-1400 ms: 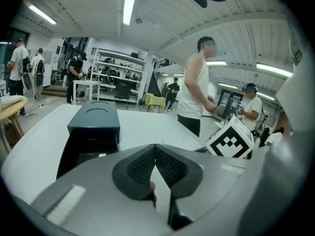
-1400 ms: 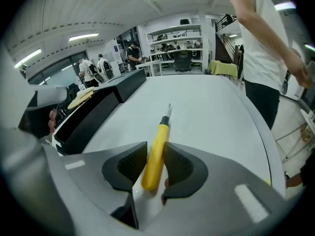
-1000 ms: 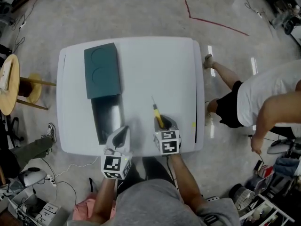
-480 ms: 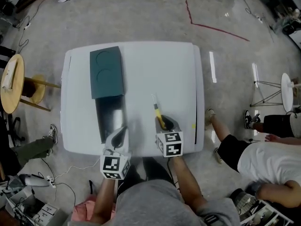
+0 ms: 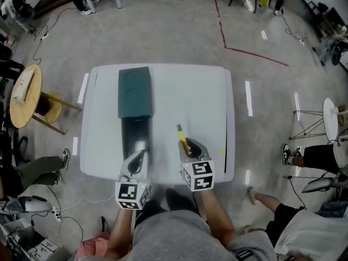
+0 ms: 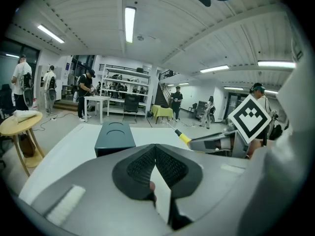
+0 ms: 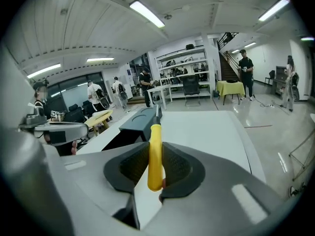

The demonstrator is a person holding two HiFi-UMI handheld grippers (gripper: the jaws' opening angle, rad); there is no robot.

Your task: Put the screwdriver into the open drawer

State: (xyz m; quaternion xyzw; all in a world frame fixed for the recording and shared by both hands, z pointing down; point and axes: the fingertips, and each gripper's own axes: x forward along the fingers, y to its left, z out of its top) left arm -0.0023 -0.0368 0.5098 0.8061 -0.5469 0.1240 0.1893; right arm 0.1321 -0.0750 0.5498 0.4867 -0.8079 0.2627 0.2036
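The screwdriver (image 5: 181, 134) has a yellow handle and a thin metal shaft that points away over the white table (image 5: 201, 91). My right gripper (image 5: 190, 147) is shut on the handle (image 7: 155, 156) and holds it off the table near the front edge. A dark teal cabinet (image 5: 135, 91) stands at the table's far left, its open drawer (image 5: 136, 134) pulled toward me. My left gripper (image 5: 138, 157) is shut and empty, just in front of the drawer's near end. In the left gripper view its pads (image 6: 142, 163) meet, and the screwdriver (image 6: 183, 138) shows to the right.
A round wooden stool (image 5: 24, 94) stands left of the table. A seated person's leg (image 5: 38, 167) is at the lower left, another person's legs (image 5: 312, 156) at the right. Cables and gear lie on the floor at the lower left (image 5: 32, 222).
Both grippers have risen from the table, the right one more, carrying the screwdriver up. The person at the right has moved off toward the lower right corner.
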